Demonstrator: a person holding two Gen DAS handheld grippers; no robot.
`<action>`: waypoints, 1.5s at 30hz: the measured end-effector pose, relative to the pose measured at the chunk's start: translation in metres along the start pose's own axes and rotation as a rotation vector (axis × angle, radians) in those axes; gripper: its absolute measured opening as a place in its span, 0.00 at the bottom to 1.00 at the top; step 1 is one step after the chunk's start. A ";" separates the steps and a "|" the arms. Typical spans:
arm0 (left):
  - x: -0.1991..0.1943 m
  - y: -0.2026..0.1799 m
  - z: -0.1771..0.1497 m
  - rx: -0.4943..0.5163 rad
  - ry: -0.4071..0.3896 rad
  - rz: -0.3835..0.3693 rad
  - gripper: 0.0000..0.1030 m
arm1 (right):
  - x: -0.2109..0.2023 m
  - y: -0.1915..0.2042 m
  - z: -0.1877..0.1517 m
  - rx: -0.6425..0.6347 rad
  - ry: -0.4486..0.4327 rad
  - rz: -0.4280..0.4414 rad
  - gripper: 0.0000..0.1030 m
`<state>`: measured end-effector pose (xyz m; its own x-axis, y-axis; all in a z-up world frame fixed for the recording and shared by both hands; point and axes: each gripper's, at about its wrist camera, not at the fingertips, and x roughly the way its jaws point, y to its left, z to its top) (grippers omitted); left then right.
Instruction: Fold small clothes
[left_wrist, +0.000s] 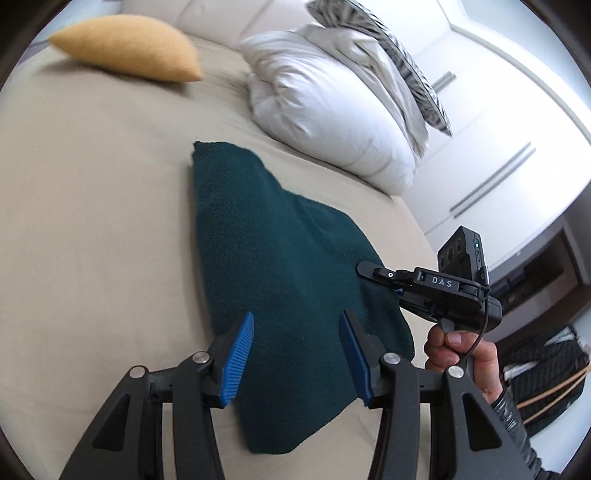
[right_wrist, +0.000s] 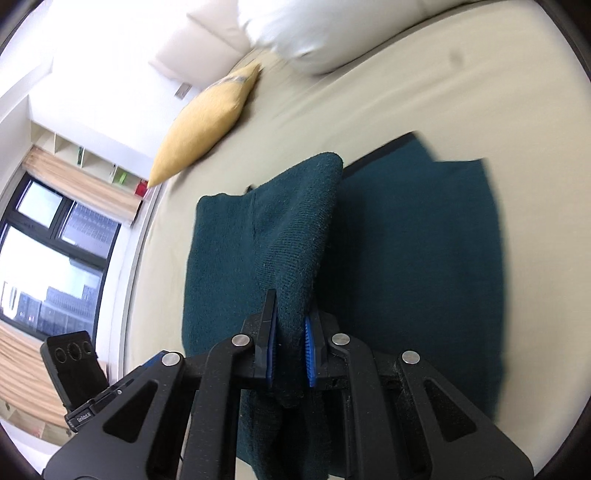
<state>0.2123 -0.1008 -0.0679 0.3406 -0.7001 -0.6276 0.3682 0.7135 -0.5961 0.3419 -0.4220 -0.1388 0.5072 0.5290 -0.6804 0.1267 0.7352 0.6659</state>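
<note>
Nearest you in the right wrist view, at the bottom centre of the frame, your right gripper (right_wrist: 290, 354) is clenched on a raised fold of the dark green knit garment (right_wrist: 413, 251); the blue pads (right_wrist: 308, 350) press the cloth from both sides, and the pinched ridge of fabric rises from them toward the middle of the frame. The rest of the garment lies spread on the beige bed sheet (right_wrist: 461, 92), filling the centre and right of that view.

In the left wrist view, your left gripper (left_wrist: 295, 354) sits at the bottom centre with its jaws apart and released; the blue pads (left_wrist: 238, 358) stand either side of the garment's (left_wrist: 273, 266) near part without pressing it. Whether the tips touch the cloth you cannot tell. At the right of that frame your right hand (left_wrist: 461, 354) grips the handle of the other tool, whose closed tip meets the garment's right edge.

Further off, the garment runs up to the middle of the frame on the sheet (left_wrist: 92, 221). Beyond it, a white duvet (left_wrist: 325, 110) is bunched at the upper centre with a striped pillow (left_wrist: 388, 55) on top, and a yellow cushion (left_wrist: 125, 48) lies at the upper left. In the right wrist view the same cushion (right_wrist: 207, 122) lies at the upper left, with a window (right_wrist: 55, 258) at the left edge
</note>
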 end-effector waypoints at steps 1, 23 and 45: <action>0.004 -0.006 0.001 0.012 0.005 0.001 0.49 | -0.007 -0.008 0.000 0.005 -0.007 -0.007 0.10; 0.105 -0.039 0.012 0.157 0.081 0.101 0.50 | -0.024 -0.126 -0.012 0.153 -0.067 0.069 0.09; 0.117 -0.032 0.030 0.186 0.054 0.127 0.52 | -0.038 -0.136 -0.087 0.301 -0.034 0.208 0.00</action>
<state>0.2660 -0.2060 -0.1074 0.3497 -0.5993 -0.7201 0.4803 0.7746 -0.4114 0.2312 -0.5052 -0.2303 0.5762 0.6357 -0.5138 0.2604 0.4531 0.8526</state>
